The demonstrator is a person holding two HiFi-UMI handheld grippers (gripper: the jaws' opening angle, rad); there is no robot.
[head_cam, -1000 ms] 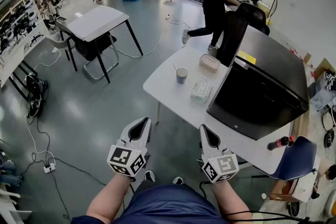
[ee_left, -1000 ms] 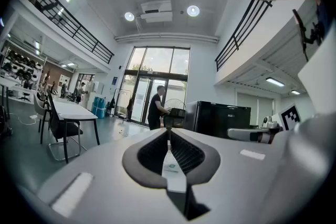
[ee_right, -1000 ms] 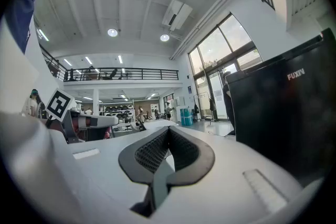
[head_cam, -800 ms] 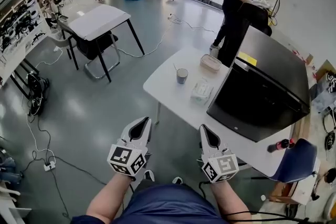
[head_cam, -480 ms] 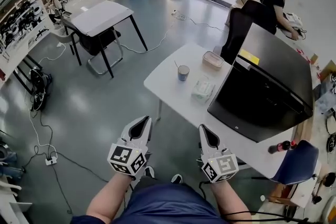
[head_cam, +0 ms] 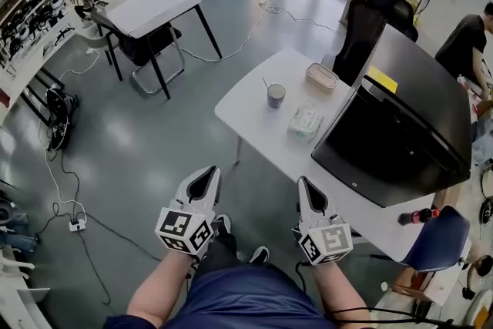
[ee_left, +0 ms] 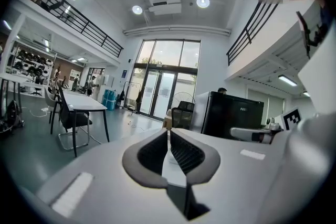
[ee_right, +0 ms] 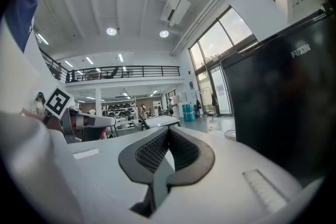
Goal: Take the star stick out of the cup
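One cup (head_cam: 276, 95) stands near a clear box (head_cam: 322, 76) and a wrapped pack (head_cam: 306, 122).

A polished grey floor (head_cam: 154, 127) spreads beneath a white table (head_cam: 246, 110) and a second table (head_cam: 150, 8) on black legs. Tall glass doors (ee_left: 165, 94) and round ceiling lights (ee_left: 203, 2) brighten the hall below a railed mezzanine (ee_left: 68, 18).

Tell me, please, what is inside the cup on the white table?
A thin stick leans out of the cup on the table. Its lower part is covered by the cup wall; anything else inside cannot be seen.
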